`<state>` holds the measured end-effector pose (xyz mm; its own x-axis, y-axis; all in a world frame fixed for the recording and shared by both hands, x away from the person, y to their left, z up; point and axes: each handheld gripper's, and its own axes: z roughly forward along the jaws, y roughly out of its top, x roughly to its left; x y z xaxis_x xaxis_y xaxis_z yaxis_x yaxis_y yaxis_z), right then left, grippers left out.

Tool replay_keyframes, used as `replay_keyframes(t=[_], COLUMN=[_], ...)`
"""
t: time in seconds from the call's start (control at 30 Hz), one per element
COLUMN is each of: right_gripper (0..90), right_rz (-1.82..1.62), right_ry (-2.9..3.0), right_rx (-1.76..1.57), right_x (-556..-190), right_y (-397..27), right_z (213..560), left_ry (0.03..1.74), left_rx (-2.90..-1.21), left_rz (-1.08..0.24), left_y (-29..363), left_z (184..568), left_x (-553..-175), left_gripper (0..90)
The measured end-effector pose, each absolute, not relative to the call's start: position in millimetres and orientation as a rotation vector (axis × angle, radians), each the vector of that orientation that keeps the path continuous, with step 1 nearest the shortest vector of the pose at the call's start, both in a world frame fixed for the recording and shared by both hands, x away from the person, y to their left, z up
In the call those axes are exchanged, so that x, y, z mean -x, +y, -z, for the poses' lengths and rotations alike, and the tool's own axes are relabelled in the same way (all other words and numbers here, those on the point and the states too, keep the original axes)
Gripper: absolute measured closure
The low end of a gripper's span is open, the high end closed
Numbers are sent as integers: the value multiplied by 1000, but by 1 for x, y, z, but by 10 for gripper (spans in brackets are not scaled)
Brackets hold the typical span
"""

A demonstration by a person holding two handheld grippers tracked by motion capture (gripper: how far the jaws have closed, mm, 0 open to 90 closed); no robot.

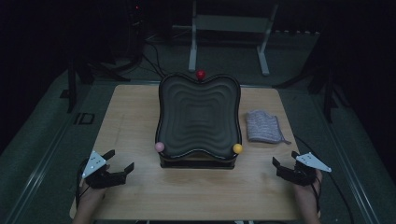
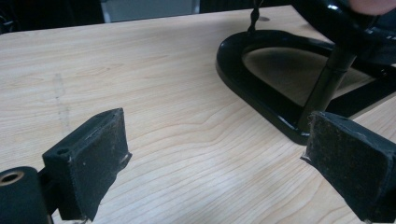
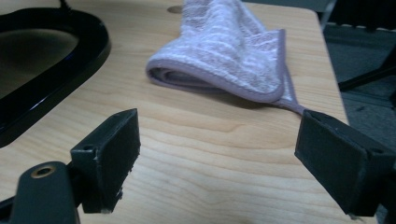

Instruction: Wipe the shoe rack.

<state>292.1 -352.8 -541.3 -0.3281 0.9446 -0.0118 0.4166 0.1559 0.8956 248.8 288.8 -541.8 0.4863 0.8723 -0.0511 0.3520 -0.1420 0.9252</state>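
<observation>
Both grippers, left gripper (image 1: pixel 118 162) and right gripper (image 1: pixel 285 159), are held agape; the folded cloth (image 3: pixel 229 51) ahead of the right one could be snagged by its loop and dragged unfolded.

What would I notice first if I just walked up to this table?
Probably the big wavy black tray raised on a stand in the middle of the wooden table, with a red ball at its far edge, a pink ball at its near left corner and a yellow ball at its near right corner. To its right lies a folded purple cloth. The left gripper and right gripper wait open at the near corners.
</observation>
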Motion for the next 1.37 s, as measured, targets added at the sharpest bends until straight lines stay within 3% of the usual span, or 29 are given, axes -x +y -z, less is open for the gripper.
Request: replay_keyframes(t=[0.63,1.37], right_gripper=[141,142], right_rz=[-1114,-1071], right_ry=[1739,1749], right_rx=[-1322,-1281], right_x=[-295,-299], right_y=[-360,-358], right_z=[546,550], left_ry=[1043,1069], left_rx=[-1762,-1700], left_rz=[-700,-740], left_y=[289,292], left_z=[547,548], left_x=[-252,-249], left_gripper=[59,59])
